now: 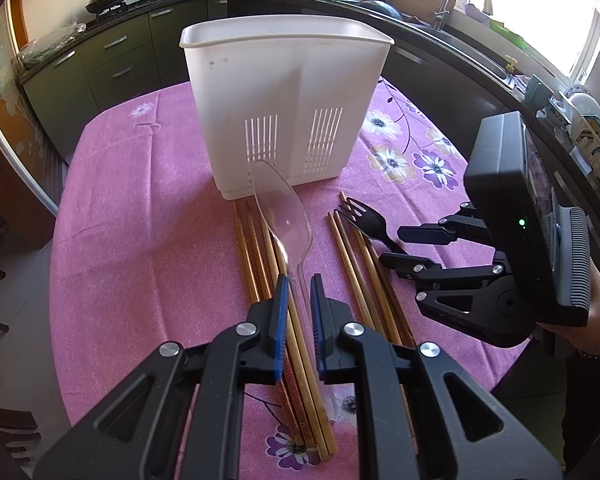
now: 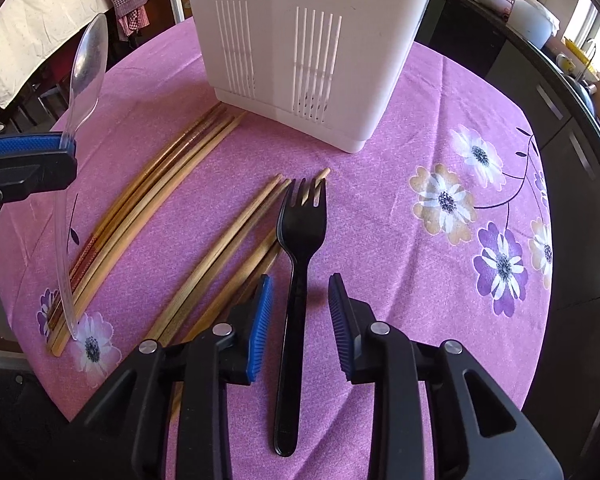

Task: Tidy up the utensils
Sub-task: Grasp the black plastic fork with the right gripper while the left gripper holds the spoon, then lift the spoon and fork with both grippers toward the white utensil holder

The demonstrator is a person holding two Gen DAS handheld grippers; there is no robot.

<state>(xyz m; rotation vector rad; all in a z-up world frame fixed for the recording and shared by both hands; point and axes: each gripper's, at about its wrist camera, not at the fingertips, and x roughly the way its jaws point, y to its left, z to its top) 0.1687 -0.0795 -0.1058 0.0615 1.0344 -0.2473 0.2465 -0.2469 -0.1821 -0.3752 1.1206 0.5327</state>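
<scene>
The left hand-held gripper (image 1: pixel 300 296) is clamped on the handle of a clear plastic spoon (image 1: pixel 282 208), which is held raised with its bowl toward the white utensil holder (image 1: pixel 288 92). The right hand-held gripper (image 2: pixel 300 312) is seen with its jaws apart, astride the handle of a black fork (image 2: pixel 300 236) that lies flat on the desk (image 2: pixel 400 280); the pads are not yet pressed on it.

Step judged in hand: the spoon has been picked up and awaits placing in the holder, while the fork is being lined up for a grasp. The next move would call for the right jaws to be brought together on the fork handle, and for the spoon to be lifted over the holder's rim.

Two bundles of wooden chopsticks (image 2: pixel 168 184) lie beside the fork; the nearer bundle (image 2: pixel 236 248) touches the fork's left side and passes under its tines, and could be disturbed or caught in the grasp.
</scene>
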